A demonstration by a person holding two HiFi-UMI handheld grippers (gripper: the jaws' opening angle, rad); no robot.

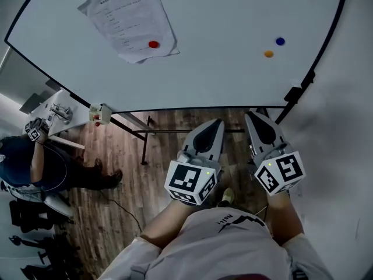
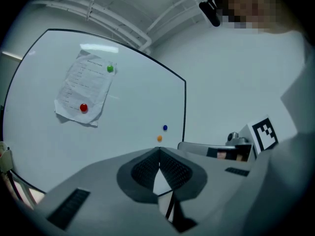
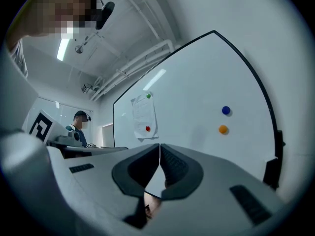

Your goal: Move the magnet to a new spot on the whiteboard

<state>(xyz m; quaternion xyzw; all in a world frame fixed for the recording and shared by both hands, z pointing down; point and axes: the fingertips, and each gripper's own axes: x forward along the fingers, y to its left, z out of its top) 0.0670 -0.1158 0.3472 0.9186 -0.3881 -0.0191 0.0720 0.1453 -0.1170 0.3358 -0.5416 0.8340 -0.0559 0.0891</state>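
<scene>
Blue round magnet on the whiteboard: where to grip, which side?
Pinch the blue round magnet across its rim, approaching square to the white whiteboard. It sits flat like a low button, so only the edge gives purchase. Jaws left-right: the orange round magnet sits close below. Right gripper, shut now, must open first.

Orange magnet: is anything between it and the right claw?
Nothing visible does. The orange magnet sits on bare whiteboard ahead of the shut, empty right claw, with open air between. The blue magnet is just above it, apart; the pinned paper is off to its left.
</scene>
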